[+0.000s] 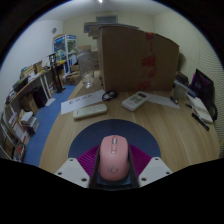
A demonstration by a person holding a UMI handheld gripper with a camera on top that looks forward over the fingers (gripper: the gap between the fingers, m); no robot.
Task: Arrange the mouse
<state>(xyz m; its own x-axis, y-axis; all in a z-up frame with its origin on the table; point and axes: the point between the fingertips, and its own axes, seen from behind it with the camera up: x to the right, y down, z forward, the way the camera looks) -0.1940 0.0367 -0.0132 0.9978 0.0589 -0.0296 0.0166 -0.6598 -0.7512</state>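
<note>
A pink computer mouse (113,158) sits between my fingers, its front end pointing away from me. My gripper (113,165) is shut on it: the magenta pads (89,160) press against both of its sides. Under and just beyond the mouse lies a round dark blue mouse pad (113,130) on the wooden desk (60,135). I cannot tell whether the mouse rests on the pad or hangs just above it.
Beyond the pad lie a white keyboard (88,108), a small dark object (109,95) and a white remote-like device (135,99). A large cardboard box (135,58) stands at the back of the desk. Dark items (203,88) sit at the right; bookshelves (22,105) at the left.
</note>
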